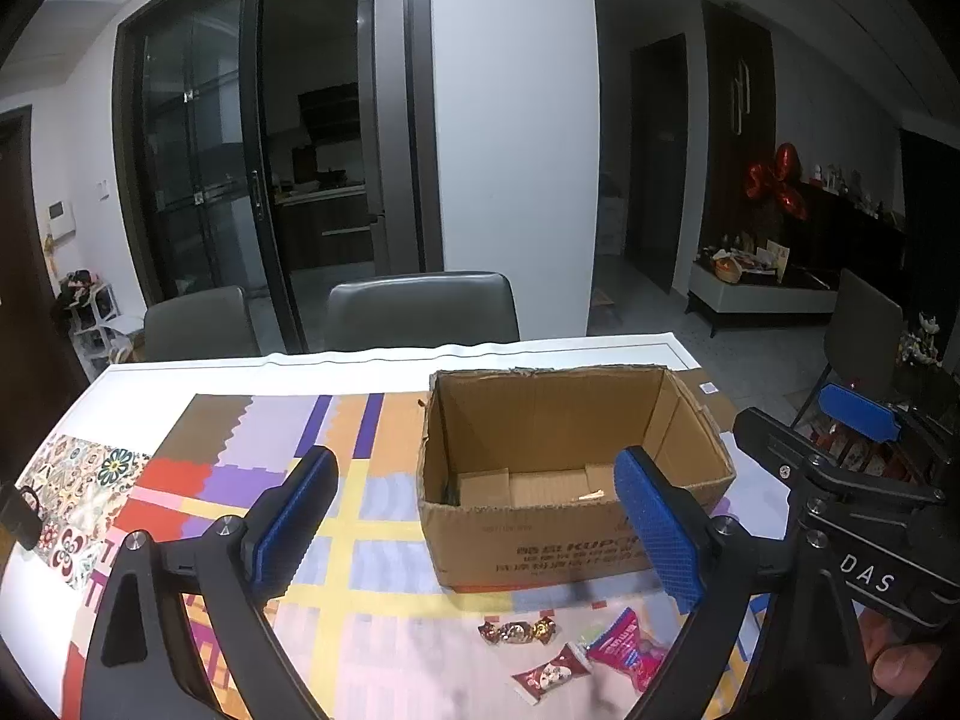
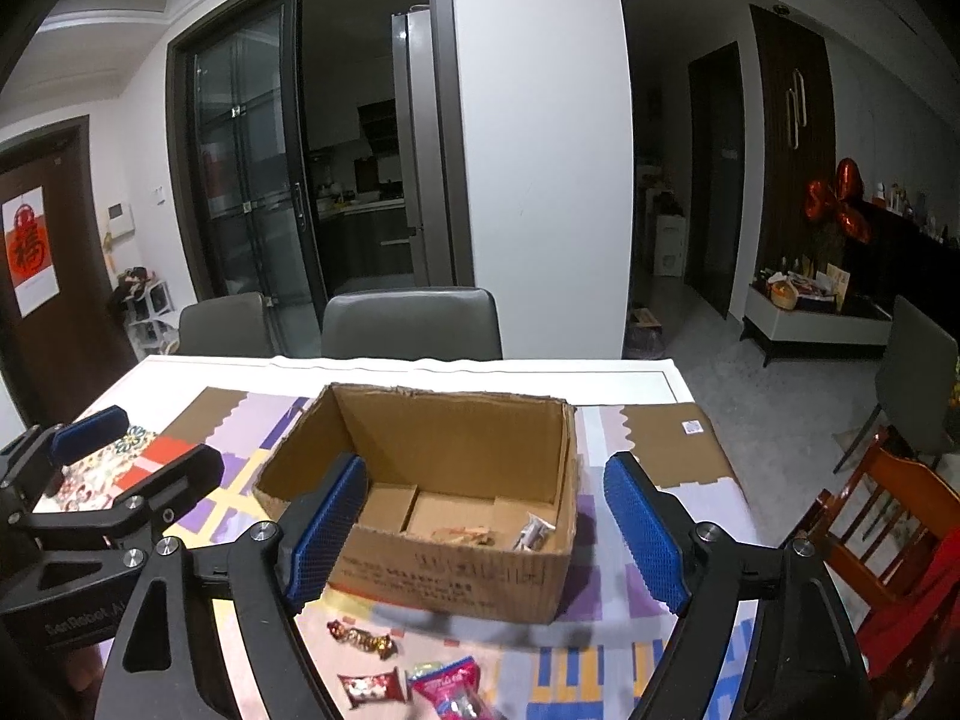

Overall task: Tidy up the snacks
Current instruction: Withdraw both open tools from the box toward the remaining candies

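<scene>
An open cardboard box (image 1: pixel 540 546) stands on the table; it also shows in the right wrist view (image 2: pixel 456 570) with a few wrapped snacks (image 2: pixel 531 534) in its near right corner. In front of it lie loose snacks: a brown twist-wrapped candy (image 1: pixel 517 631) (image 2: pixel 362 639), a dark red packet (image 1: pixel 549 673) (image 2: pixel 370 687) and a pink packet (image 1: pixel 630 649) (image 2: pixel 451 691). My left gripper (image 1: pixel 474 525) is open and empty, above the table near the box's front. My right gripper (image 2: pixel 486 531) is open and empty, in front of the box. Each gripper shows in the other's view.
A colourful patterned cloth (image 1: pixel 336 510) covers the white table (image 1: pixel 180 372). Two grey chairs (image 1: pixel 423 312) stand at the far side. A red wooden chair (image 2: pixel 888 528) is at the right. A sideboard (image 2: pixel 816 315) stands far right.
</scene>
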